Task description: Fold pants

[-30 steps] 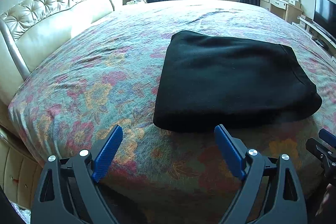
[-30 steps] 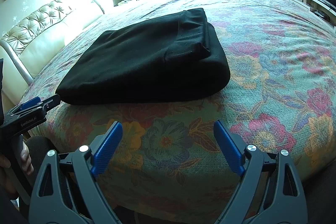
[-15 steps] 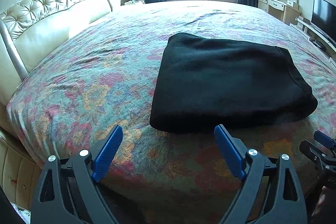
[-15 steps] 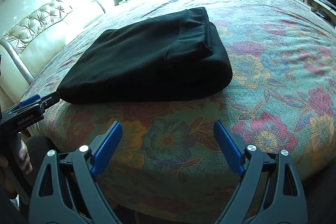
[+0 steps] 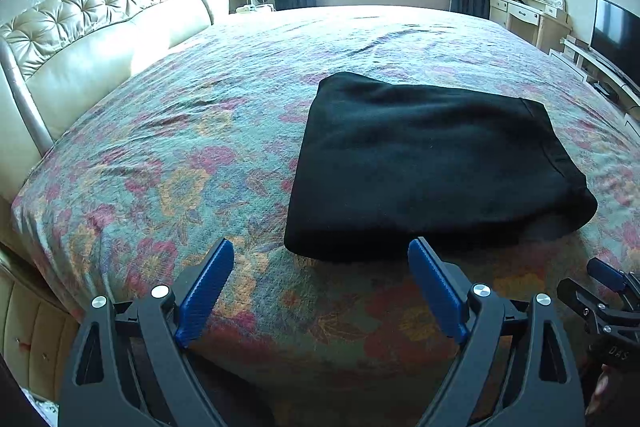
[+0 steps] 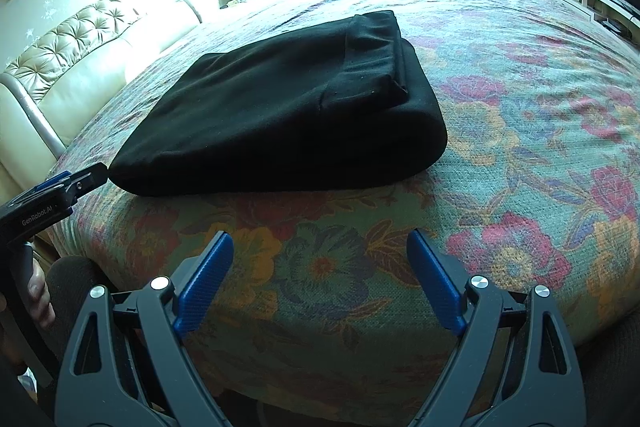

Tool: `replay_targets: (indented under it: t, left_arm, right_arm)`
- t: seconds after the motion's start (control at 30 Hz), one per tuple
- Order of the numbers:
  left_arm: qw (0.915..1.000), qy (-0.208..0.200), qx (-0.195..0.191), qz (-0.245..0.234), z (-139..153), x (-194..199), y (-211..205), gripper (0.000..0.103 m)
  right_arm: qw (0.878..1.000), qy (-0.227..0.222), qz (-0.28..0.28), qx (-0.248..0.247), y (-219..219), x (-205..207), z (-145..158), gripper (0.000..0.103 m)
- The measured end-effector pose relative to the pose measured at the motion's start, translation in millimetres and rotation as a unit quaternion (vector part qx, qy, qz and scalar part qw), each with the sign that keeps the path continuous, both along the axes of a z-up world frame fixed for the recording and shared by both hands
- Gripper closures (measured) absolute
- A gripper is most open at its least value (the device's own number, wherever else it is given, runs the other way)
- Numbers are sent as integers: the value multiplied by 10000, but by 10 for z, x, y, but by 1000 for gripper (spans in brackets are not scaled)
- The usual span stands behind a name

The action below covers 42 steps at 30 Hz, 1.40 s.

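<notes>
The pants [image 5: 432, 167] lie folded in a thick black stack on the bed [image 5: 200, 147], near its edge. Both grippers hang off that edge, jaws spread wide and empty: the left gripper [image 5: 320, 287] just short of the stack's near edge, the right gripper [image 6: 320, 275] further back.

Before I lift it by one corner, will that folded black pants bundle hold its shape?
Probably not. The pants look like soft, thick knit, folded in loose layers, so they would likely droop and unfold. Their rounded folded edge suggests some bulk. Pushed across the textured bedspread, they would probably bunch rather than slide.
</notes>
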State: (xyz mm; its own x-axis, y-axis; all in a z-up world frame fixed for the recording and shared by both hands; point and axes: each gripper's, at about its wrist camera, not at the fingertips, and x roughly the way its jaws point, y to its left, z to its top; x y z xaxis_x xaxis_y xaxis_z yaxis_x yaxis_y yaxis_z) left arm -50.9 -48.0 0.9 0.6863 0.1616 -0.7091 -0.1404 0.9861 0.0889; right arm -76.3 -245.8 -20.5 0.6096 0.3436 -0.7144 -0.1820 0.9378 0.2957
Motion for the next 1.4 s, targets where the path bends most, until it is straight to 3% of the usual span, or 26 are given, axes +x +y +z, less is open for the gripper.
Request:
replay_targets:
  t: [0.73,0.83,0.97,1.4]
  left_arm:
    - [9987,-3,-509,21,47,31,69,15]
    - [9992,-47,-365,140,51,21,57,15]
    - [9982,-378,227,403,99,-34,8,11]
    - [10000,-33,-36,-79,40,24,-16,11]
  right_arm:
    - [10000,53,48,46,-14,19,-46,15]
    - [10000,51,50,44,-17,21,-47,15]
    - [10000,55,53,43,-17,24,-49,15]
    - [9997,-22,-103,232,-139,51,22,15]
